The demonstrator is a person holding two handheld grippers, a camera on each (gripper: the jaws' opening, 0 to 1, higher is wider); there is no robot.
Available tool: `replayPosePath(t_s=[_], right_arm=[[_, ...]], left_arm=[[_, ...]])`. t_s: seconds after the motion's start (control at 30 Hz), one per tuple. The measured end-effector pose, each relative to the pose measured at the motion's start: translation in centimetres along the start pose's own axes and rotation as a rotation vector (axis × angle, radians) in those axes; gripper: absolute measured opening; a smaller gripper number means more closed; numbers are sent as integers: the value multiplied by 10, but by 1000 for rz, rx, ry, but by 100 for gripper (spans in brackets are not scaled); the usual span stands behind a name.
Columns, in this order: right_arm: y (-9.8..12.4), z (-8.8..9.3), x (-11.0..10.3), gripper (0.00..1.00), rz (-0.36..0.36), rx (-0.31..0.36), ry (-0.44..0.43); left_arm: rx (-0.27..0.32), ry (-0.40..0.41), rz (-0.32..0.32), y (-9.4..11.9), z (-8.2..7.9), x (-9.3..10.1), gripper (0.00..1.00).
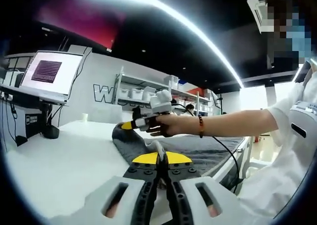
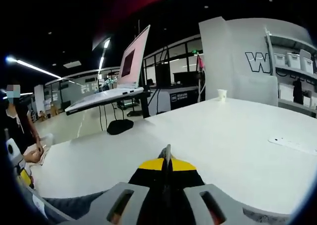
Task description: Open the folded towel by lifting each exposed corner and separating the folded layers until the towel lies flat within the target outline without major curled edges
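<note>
Bright ceiling light strip [image 1: 198,31] glaring, dim ceiling, strong fisheye bending, slight overall softness

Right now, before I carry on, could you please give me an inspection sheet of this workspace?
Surface: white table.
Job's things: grey towel, one end bunched up; target outline not seen.
Clutter: paper cup; laptop on a stand.
Grippers: left tongs shut; right tongs shut; whether either pinches cloth is unclear.
Cables: black cable hanging below the hand.
Surroundings: shelves with bins.
</note>
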State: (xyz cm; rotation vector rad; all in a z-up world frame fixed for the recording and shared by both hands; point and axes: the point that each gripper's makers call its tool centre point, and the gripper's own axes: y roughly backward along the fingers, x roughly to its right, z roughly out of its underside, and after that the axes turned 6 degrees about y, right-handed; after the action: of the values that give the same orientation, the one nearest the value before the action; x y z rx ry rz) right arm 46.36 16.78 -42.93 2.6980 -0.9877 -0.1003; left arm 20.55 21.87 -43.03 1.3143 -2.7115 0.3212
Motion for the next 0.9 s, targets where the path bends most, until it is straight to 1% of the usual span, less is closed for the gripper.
replayPosePath(t_s=[0.03,0.17,0.2,0.27,0.4,0.5,0.73,0.8,0.83,0.9], right_arm=[[0,-2,1,0,2,4,-2],[-1,-5,3,0,2,18,-23],[-1,-6,6,0,12,21,-35],[-3,-10,8,0,11,31,-48],[-3,-10,9,0,9,38,-58],[-6,-12,6,0,-7,49,-77],[-14,-18,3,0,-24,70,-125],[-15,-19,4,0,-15,76,-143],[-17,-20,3,0,-18,76,-142],[-18,-22,4,0,-13,78,-141]], left_arm=[[4,13,-11,1,-1,-2,2],[-6,-10,-7,3,1,0,2],[-5,-8,-10,4,1,-1,2],[-1,2,-17,7,0,-3,2],[-15,-14,-34,10,3,-5,2],[-28,-29,-36,11,5,-5,2],[-34,-33,-34,16,4,-5,2],[-44,-47,-34,17,5,-5,2],[-59,-54,-37,18,7,-5,2],[-59,-62,-45,19,7,-7,2]])
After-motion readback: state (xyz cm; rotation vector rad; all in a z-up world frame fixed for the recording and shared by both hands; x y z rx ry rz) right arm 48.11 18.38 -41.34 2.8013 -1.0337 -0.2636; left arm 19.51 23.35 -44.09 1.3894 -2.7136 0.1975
